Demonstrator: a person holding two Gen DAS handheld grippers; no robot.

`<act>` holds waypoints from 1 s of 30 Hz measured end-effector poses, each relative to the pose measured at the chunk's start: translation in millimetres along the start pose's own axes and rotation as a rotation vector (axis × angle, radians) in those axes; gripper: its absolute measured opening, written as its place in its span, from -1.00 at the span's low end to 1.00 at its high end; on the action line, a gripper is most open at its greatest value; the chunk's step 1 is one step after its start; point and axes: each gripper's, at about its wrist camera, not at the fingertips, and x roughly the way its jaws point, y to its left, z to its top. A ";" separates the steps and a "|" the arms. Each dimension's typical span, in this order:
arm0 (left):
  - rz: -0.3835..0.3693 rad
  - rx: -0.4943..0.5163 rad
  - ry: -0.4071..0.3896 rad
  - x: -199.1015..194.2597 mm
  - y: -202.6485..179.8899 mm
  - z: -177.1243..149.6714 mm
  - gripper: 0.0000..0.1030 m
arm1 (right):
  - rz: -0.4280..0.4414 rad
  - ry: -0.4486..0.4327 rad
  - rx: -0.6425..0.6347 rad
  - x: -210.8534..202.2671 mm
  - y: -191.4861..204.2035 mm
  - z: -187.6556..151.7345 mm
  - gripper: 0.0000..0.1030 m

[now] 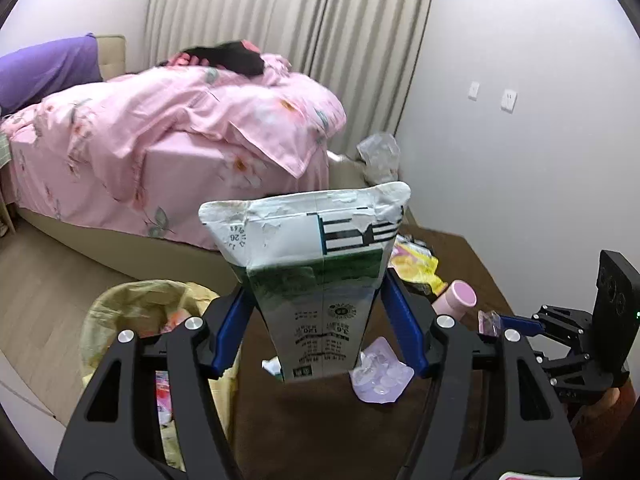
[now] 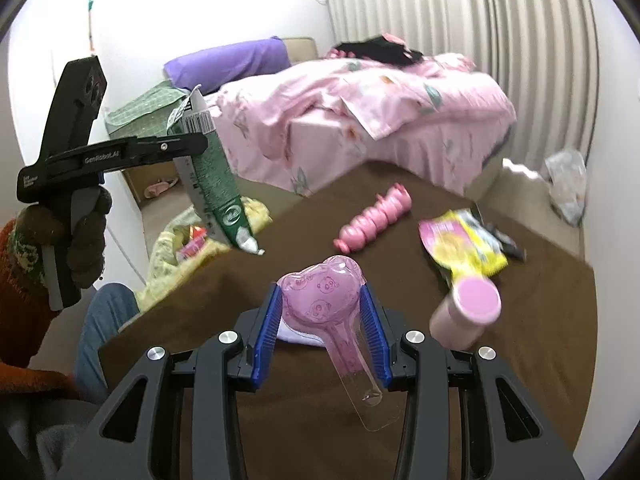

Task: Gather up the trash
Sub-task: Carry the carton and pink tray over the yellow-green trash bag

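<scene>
My left gripper point(image 1: 316, 312) is shut on a flattened green and white milk carton point(image 1: 316, 256) and holds it in the air beside a bin lined with a yellow bag point(image 1: 132, 300). The carton point(image 2: 212, 184) and the left gripper point(image 2: 120, 152) also show in the right wrist view. My right gripper point(image 2: 322, 320) is shut on a pink clear plastic blister pack point(image 2: 320, 292) above the brown table point(image 2: 540, 320). In the left wrist view the right gripper point(image 1: 504, 322) is at the right edge with the pack point(image 1: 489, 322).
On the table lie a pink bottle string point(image 2: 374, 216), a yellow and pink wrapper point(image 2: 468, 244), a pink cylinder point(image 2: 468, 312) and a pale blister tray point(image 1: 380, 376). A bed with a pink quilt point(image 2: 380, 104) stands behind. A clear plastic bag point(image 2: 568, 184) lies in the corner.
</scene>
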 end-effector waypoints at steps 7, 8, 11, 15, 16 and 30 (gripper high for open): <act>0.063 -0.028 -0.072 -40.2 35.2 1.4 0.17 | 0.055 -0.049 -0.068 4.5 33.3 40.8 -0.26; 0.078 -0.041 -0.082 -46.4 44.5 1.2 0.17 | 0.067 -0.056 -0.078 7.2 38.3 47.6 -0.26; 0.122 -0.078 -0.109 -61.3 70.5 1.0 0.17 | 0.104 -0.063 -0.096 18.3 51.7 65.9 -0.26; 0.180 -0.139 -0.138 -77.6 105.8 -4.3 0.17 | 0.159 -0.061 -0.122 38.6 70.9 88.6 -0.26; 0.194 -0.160 -0.142 -80.2 117.1 -6.4 0.17 | 0.173 -0.057 -0.133 47.0 77.5 94.6 -0.26; 0.236 -0.293 -0.094 -57.5 189.8 -44.4 0.17 | 0.307 0.027 -0.195 157.9 135.0 146.5 -0.26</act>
